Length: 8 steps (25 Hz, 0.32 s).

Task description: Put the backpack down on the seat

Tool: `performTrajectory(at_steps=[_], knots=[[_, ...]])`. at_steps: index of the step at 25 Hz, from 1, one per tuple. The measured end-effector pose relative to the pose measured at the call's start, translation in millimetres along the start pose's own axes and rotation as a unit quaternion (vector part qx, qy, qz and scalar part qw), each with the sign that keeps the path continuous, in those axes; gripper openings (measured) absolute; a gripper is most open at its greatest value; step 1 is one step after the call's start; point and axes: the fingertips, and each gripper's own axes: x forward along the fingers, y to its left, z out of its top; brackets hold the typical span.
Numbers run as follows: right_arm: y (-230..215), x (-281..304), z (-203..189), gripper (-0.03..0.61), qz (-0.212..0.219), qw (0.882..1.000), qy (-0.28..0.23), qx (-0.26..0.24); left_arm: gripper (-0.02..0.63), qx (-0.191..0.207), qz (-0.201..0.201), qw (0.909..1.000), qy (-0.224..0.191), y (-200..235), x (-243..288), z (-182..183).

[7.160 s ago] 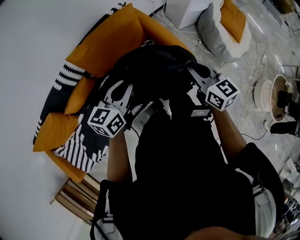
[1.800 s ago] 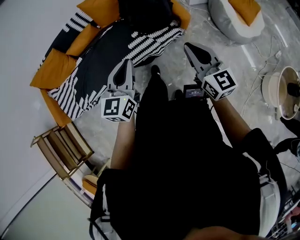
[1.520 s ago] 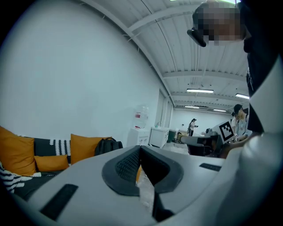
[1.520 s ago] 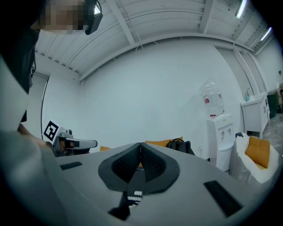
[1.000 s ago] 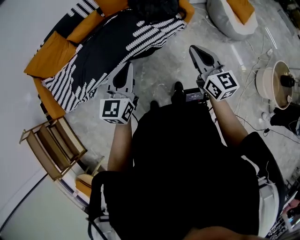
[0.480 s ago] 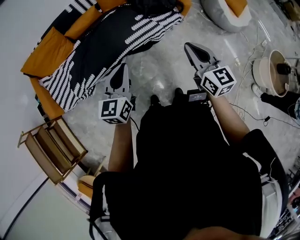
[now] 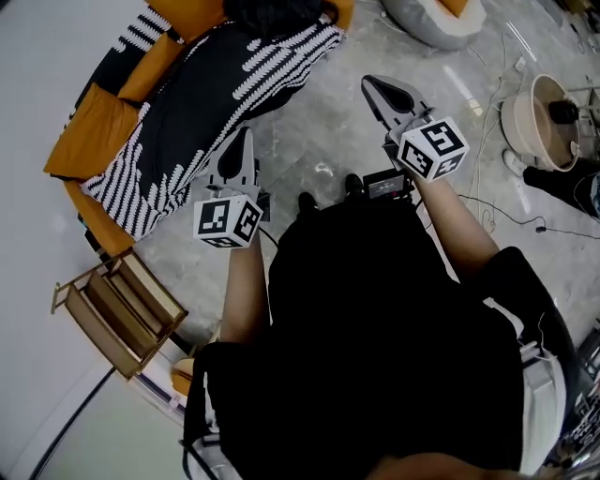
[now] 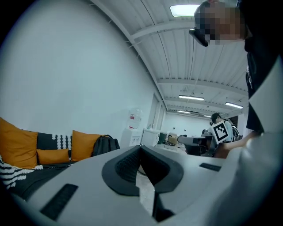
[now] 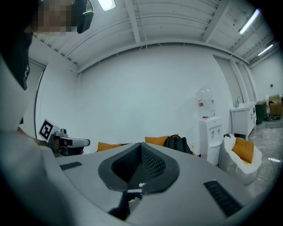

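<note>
Black against orange cushions, the backpack [image 7: 277, 13] sits at the top edge of the head view, on the far end of the sofa [image 7: 92, 131]. In both gripper views it stands upright on the seat beside a cushion. It probably stays up because it leans into the backrest and the soft seat cradles its base. Nothing touches it. The striped throw [image 7: 216, 89] runs down the seat from the bag towards the middle left of the frame, and that stretch of seat has nothing else on it.

Your left gripper [image 7: 246, 136] is left of centre in the head view, above the grey floor [image 7: 323, 141] and just off the throw's edge. Its jaws are clenched tip to tip with nothing between them. Your right gripper [image 7: 372, 84] is right of centre, also over bare floor and well apart from the sofa. It is pinched closed and empty too.

You are holding both tools level in front of your body and pointing roughly towards the sofa, which reads as a resting carry, not a reach. With the bag on the seat and both claws free of it, the task looks done. A wooden rack [image 7: 117, 309] at the lower left is not involved.
</note>
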Motion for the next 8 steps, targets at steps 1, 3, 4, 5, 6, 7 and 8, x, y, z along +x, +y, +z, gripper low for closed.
performTrajectory(at_steps=[1, 3, 4, 5, 6, 7, 8], knots=[[-3.0, -5.0, -2.1, 0.031, -0.001, 1.0, 0.001, 0.004, 0.017, -0.001, -0.001, 1.0, 0.001, -4.1, 2.8, -0.8], [-9.2, -14.5, -6.2, 0.031, -0.003, 1.0, 0.003, 0.01, 0.017, -0.004, -0.005, 1.0, 0.006, -12.9, 8.2, -3.0], [-12.6, -18.4, -8.0, 0.032, -0.003, 1.0, 0.005, 0.014, 0.017, -0.005, -0.006, 0.9999, 0.008, -17.1, 10.6, -4.4], [-16.1, -21.3, -9.1, 0.032, -0.003, 1.0, 0.005, 0.018, 0.017, -0.004, -0.008, 0.9999, 0.01, -20.7, 13.1, -5.7], [-19.6, -23.4, -9.7, 0.032, -0.004, 1.0, 0.005, 0.02, 0.017, -0.003, -0.009, 0.9999, 0.012, -23.7, 15.6, -6.8], [-23.0, -25.1, -10.0, 0.031, -0.004, 1.0, 0.004, 0.022, 0.017, -0.002, -0.01, 0.9999, 0.013, -26.2, 18.2, -7.9], [-26.3, -26.6, -10.1, 0.032, -0.004, 1.0, 0.003, 0.024, 0.017, -0.001, -0.011, 0.9998, 0.015, -28.7, 20.7, -8.9]])
